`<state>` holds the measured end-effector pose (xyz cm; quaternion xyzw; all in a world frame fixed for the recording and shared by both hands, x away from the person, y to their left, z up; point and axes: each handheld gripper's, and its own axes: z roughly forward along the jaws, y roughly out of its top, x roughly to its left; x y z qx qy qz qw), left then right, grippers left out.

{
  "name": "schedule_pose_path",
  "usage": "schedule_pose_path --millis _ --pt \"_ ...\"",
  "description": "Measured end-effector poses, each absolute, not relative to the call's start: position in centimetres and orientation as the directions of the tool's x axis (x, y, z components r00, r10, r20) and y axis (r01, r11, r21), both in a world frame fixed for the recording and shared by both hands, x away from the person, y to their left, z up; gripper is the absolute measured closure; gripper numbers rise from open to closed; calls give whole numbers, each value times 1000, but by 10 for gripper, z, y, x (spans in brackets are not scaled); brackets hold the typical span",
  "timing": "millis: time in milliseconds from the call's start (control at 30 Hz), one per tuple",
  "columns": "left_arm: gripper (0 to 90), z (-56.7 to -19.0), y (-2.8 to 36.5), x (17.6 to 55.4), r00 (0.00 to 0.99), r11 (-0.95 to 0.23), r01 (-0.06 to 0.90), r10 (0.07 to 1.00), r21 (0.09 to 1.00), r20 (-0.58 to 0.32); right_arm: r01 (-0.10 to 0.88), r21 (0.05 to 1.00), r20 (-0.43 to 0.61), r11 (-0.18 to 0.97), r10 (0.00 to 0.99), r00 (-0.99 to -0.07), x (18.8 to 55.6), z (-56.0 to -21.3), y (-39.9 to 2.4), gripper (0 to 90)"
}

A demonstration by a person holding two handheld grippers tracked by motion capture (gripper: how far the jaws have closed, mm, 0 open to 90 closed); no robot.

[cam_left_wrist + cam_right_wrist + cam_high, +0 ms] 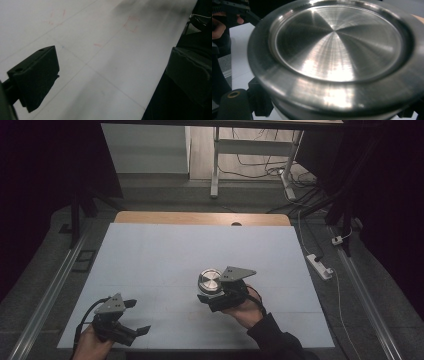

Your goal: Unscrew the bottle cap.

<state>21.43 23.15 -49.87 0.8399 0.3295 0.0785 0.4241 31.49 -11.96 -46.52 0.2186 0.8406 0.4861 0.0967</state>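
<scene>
A round container with a brushed steel top (209, 281) is held a little above the white table (165, 250), right of its middle. My right gripper (210, 292) is shut on it from the near side. In the right gripper view the steel top (337, 50) looms close, with a black jaw low at either side of it. My left gripper (137, 316) stands open near the table's front left corner, with nothing between its jaws. The left gripper view looks over bare white table (100, 57) between the two wide-set jaws.
Faint red square marks (131, 23) are drawn on the table sheet. A wooden strip (200, 218) runs along the far edge. On the floor lie a white power strip (320, 266) at the right and cables behind. White desk legs (215, 165) stand beyond the table.
</scene>
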Motion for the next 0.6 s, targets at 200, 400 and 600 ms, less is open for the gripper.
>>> schedule_pose_path --millis 200,400,600 --pt "0 -485 223 223 797 -409 426 592 807 -120 270 861 47 431 461 -886 315 -466 -119 135" --pt "0 -468 215 234 814 -387 390 569 835 -117 269 863 47 427 462 -885 315 -467 -118 135" --pt "0 -451 201 248 831 -409 362 548 838 -91 263 865 42 427 461 -887 314 -466 -119 135"
